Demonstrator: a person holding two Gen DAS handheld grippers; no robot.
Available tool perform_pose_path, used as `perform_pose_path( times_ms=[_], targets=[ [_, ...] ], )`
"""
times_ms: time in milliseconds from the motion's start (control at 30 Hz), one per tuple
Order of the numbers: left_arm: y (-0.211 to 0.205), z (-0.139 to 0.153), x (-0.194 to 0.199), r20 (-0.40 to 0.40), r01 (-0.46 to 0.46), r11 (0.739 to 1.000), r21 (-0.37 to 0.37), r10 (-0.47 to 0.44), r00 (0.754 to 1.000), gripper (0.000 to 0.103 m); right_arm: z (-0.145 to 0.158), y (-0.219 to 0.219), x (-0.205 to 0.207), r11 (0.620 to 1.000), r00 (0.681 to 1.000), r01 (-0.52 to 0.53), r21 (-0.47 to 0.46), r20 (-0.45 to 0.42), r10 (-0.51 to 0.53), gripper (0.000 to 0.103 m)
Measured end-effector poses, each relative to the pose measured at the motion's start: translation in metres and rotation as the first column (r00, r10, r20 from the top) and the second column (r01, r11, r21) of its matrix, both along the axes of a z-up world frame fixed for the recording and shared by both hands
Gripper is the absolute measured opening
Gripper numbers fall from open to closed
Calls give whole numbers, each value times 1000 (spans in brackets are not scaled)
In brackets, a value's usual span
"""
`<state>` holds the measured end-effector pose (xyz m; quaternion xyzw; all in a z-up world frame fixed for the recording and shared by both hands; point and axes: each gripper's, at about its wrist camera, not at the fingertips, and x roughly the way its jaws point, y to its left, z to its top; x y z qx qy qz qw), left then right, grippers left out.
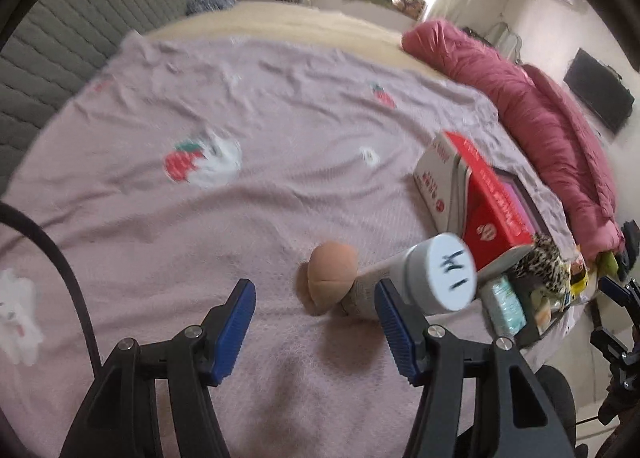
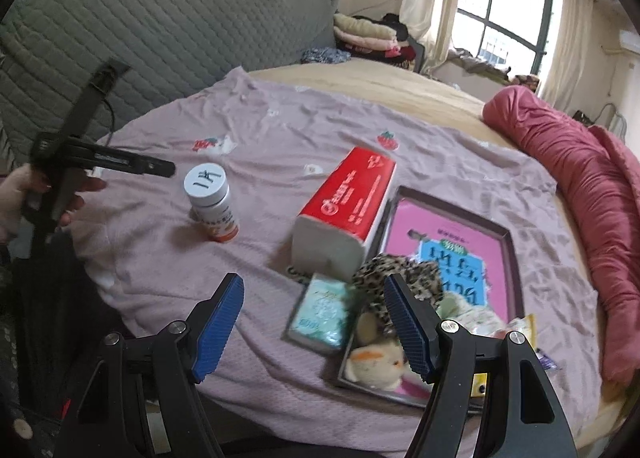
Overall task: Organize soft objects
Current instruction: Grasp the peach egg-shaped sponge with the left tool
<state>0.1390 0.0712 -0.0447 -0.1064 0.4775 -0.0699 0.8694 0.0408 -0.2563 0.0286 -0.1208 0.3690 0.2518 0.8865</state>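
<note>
While both grippers are angled downward with jaws apart and empty, the brown plush mushroom (image 1: 330, 278) is seen just beyond the left gripper (image 1: 316, 332); the plush chick (image 2: 376, 364) lies at the right gripper (image 2: 314, 332).

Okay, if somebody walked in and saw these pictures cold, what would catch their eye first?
Likely the red tissue pack lying mid-bed on the mauve blanket, right beside the tray with its bright pink book. Next, the white-capped pill bottle standing alone to the left, and the rolled red quilt along the bed's right edge. Both grippers, left and right, hang open and empty.
</note>
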Motion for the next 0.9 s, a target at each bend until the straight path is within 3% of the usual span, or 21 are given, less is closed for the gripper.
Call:
perform_pose_path(
  times_ms=[300, 500, 800, 900],
  targets=[
    [-10, -41, 39, -79, 124, 992, -7, -124, 989, 61, -17, 7, 13, 1000, 998, 1, -28, -55, -2, 74],
    [-11, -54, 50, -70, 152, 988, -32, -154, 986, 61, -36, 19, 25, 992, 995, -27, -120, -94, 16, 74],
    [-10, -59, 51, -30, 183, 976, -117, -188, 982, 34, -75, 51, 45, 975, 979, -2, -223, -201, -44, 74],
    [-11, -60, 52, -24, 194, 974, -115, -198, 980, 34, -94, 57, 55, 959, 961, 59, -279, -243, -130, 74]
  ],
)
